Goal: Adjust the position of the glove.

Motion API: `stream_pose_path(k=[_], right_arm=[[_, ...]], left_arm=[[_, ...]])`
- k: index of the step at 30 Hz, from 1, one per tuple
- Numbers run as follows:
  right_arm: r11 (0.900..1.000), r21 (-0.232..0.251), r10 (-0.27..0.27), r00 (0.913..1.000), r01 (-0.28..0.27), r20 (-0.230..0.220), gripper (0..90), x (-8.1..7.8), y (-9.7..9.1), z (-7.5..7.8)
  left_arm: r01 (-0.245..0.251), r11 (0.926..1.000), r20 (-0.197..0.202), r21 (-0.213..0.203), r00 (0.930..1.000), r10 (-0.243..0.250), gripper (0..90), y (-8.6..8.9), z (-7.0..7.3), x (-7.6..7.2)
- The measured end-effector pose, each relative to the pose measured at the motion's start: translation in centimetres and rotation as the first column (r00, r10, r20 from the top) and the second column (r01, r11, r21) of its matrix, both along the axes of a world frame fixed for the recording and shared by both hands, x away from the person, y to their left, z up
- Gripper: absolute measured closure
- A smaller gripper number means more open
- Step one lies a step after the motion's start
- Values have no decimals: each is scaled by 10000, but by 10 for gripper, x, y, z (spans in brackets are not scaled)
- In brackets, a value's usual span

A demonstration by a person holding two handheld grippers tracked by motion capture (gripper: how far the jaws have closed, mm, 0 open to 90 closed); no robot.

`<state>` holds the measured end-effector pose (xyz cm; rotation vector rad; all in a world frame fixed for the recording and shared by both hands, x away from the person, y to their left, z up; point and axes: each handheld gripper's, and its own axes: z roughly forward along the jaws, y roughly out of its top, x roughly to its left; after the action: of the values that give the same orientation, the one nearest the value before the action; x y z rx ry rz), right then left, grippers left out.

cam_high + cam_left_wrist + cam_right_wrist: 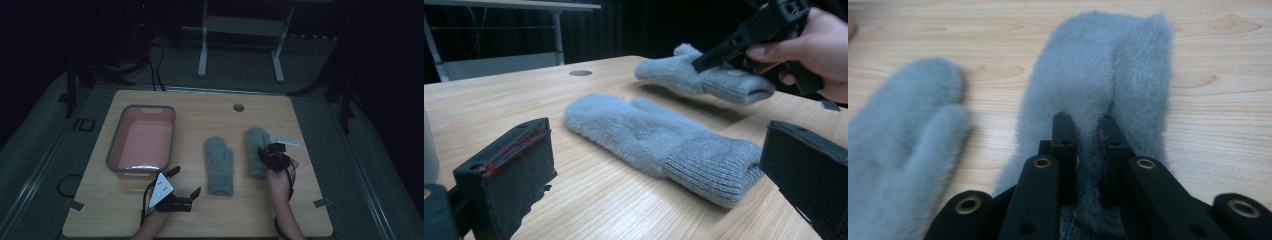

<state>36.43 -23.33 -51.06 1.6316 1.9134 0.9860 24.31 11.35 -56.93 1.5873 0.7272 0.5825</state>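
Two grey fuzzy mittens are on the wooden table [200, 107]. One mitten [218, 164] [649, 137] [903, 135] lies flat in the middle. The other mitten [255, 145] [704, 80] [1108, 75] is to its right, its cuff end raised off the table. My right gripper [267, 156] [1087, 132] is shut on a fold of that mitten near the cuff. My left gripper [186, 181] [659, 170] stands open near the front edge, left of the flat mitten, with nothing between its jaws.
A pink tub with a grey rim [142, 141] stands on the left half of the table. A round cable hole [238, 107] sits near the far edge. A white metal frame [240, 35] stands on the floor beyond the table.
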Motion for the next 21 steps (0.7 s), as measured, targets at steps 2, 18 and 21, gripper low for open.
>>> stream_pose_path(k=[2,18,21], right_arm=[[9997,261,-23,10000,24,-20,818,-4,5,5],[9886,975,1139,9934,-1145,116,818,-35,82,25],[9849,1100,1331,9910,-1336,121,818,-39,93,24]], left_arm=[[-2,10000,0,3,10000,2,12,0,0,0],[13,10000,3,15,10000,-13,12,0,0,0],[27,10000,11,22,10000,-27,12,0,0,0]])
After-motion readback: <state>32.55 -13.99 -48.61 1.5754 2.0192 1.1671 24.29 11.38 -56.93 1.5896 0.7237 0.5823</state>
